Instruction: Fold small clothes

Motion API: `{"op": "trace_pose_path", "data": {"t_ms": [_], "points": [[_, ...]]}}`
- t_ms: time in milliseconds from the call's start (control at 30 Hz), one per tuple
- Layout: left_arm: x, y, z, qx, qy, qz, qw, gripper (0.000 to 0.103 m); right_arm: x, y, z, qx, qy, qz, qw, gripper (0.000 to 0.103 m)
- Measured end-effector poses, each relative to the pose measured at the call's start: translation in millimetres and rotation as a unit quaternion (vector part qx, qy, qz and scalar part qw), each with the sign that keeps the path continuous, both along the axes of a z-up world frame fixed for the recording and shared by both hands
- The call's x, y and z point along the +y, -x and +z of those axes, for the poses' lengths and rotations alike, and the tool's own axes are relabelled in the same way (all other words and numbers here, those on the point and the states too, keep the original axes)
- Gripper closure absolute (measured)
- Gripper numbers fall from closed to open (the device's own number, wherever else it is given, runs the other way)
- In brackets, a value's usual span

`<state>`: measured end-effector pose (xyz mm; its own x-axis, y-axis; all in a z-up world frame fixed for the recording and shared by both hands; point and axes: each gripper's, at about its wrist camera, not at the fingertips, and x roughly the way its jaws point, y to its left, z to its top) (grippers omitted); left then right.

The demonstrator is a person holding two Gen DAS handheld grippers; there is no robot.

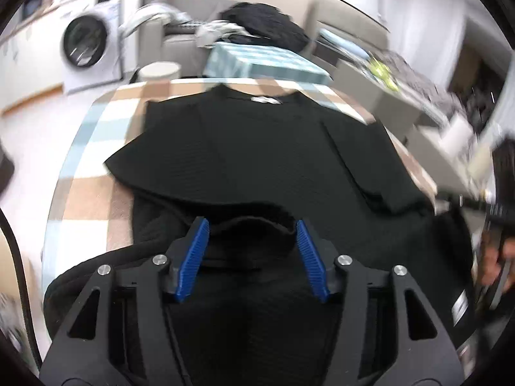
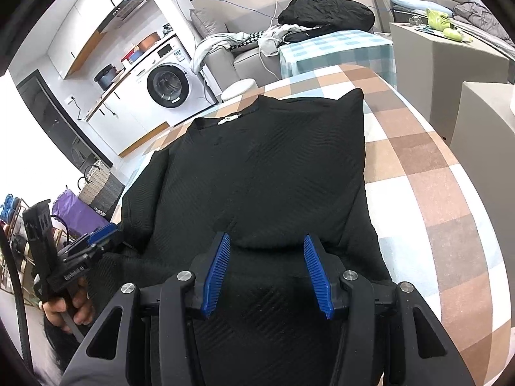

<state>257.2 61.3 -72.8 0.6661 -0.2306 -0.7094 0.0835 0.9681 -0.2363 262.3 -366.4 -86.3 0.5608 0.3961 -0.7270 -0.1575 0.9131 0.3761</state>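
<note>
A black ribbed T-shirt (image 1: 257, 148) (image 2: 257, 173) lies flat on the checked tablecloth (image 2: 425, 173), with its collar and white label (image 2: 229, 119) at the far end. Its right side is folded in to a straight edge, and the left sleeve (image 2: 145, 186) sticks out. My left gripper (image 1: 251, 222) hovers over the near hem. Its blue pads (image 1: 198, 257) stand apart and press on nothing. In the right wrist view it shows at the shirt's left edge (image 2: 104, 234), held by a hand (image 2: 67, 308). My right gripper (image 2: 266, 236) is also open above the near hem.
A washing machine (image 2: 167, 85) stands at the back left beside a grey sofa (image 2: 225, 54) heaped with clothes. A black bag (image 2: 325, 9) lies on a small table with a teal check cloth (image 2: 338, 48). Grey cabinets (image 2: 450, 54) stand to the right, and a woven basket (image 2: 99, 186) is on the floor at left.
</note>
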Motion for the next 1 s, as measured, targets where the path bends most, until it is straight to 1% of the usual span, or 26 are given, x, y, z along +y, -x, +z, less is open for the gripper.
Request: {"op": "trace_pose_path", "data": {"t_ms": [67, 100, 133, 200, 233, 300, 433, 500, 567, 600, 633, 700, 767, 833, 867, 900, 933, 967, 1000], "points": [[29.3, 2.5, -5.3, 0.005, 0.042, 0.042, 0.9982, 0.049, -0.9, 0.4, -1.0, 0.001, -0.002, -0.002, 1.0, 0.054], [44.3, -1.0, -6.2, 0.006, 0.062, 0.07, 0.9956, 0.049, -1.7, 0.8, -1.4, 0.002, -0.004, -0.003, 1.0, 0.054], [53.5, 3.2, -8.1, 0.009, 0.07, 0.086, 0.9938, 0.048, -2.4, 1.5, -1.6, 0.002, -0.004, -0.002, 1.0, 0.054], [73.5, -9.2, -14.7, 0.03, 0.077, 0.119, 0.9895, 0.048, -4.4, 2.2, -2.0, 0.002, -0.002, -0.002, 1.0, 0.054], [82.0, -15.3, -18.9, 0.035, 0.089, 0.126, 0.9875, 0.048, -5.9, 2.6, -2.4, 0.003, -0.002, -0.004, 1.0, 0.054], [93.0, -28.4, -26.6, 0.051, 0.099, 0.139, 0.984, 0.048, -9.7, 3.0, -2.5, 0.004, -0.003, -0.009, 1.0, 0.054], [100.8, -53.4, -41.3, 0.069, 0.093, 0.156, 0.9809, 0.048, -18.4, 4.3, -3.0, 0.006, -0.001, -0.019, 1.0, 0.054], [102.2, -64.8, -49.2, 0.083, 0.085, 0.165, 0.9792, 0.054, -21.9, 4.6, -4.0, 0.007, 0.0, -0.025, 1.0, 0.054], [99.1, -75.6, -56.7, 0.095, 0.071, 0.172, 0.9779, 0.081, -23.8, 5.5, -4.7, 0.009, -0.001, -0.028, 1.0, 0.054], [99.9, -78.1, -57.6, 0.09, 0.067, 0.173, 0.9785, 0.083, -24.8, 5.7, -5.0, 0.008, -0.002, -0.03, 1.0, 0.054], [96.8, -79.9, -57.7, 0.083, 0.063, 0.174, 0.9791, 0.092, -25.4, 5.8, -5.4, 0.009, -0.002, -0.031, 0.999, 0.054], [94.8, -79.5, -50.0, 0.064, 0.049, 0.177, 0.9808, 0.096, -26.9, 5.5, -6.8, 0.01, -0.004, -0.034, 0.999, 0.054], [87.4, -80.5, -36.1, 0.045, 0.04, 0.17, 0.9835, 0.096, -27.9, 5.1, -7.1, 0.011, -0.005, -0.036, 0.999, 0.054], [74.1, -84.6, -16.2, 0.018, 0.042, 0.151, 0.9875, 0.097, -28.1, 4.8, -6.2, 0.01, -0.004, -0.037, 0.999, 0.054], [63.5, -87.2, -6.1, 0.004, 0.042, 0.134, 0.9901, 0.097, -27.7, 4.8, -5.7, 0.009, -0.002, -0.037, 0.999, 0.054], [46.0, -93.1, 3.9, -0.009, 0.045, 0.104, 0.9935, 0.096, -27.6, 5.1, -5.3, 0.01, -0.001, -0.036, 0.999, 0.054], [33.6, -95.5, 10.8, -0.012, 0.052, 0.075, 0.9958, 0.095, -27.0, 5.6, -4.6, 0.01, 0.0, -0.035, 0.999, 0.054], [18.9, -99.2, 16.4, -0.013, 0.059, 0.046, 0.9971, 0.091, -26.2, 5.7, -3.8, 0.01, 0.003, -0.034, 0.999, 0.054], [8.1, -101.0, 19.7, -0.012, 0.06, 0.031, 0.9976, 0.085, -25.7, 5.8, -2.7, 0.01, 0.005, -0.035, 0.999, 0.054]]}}
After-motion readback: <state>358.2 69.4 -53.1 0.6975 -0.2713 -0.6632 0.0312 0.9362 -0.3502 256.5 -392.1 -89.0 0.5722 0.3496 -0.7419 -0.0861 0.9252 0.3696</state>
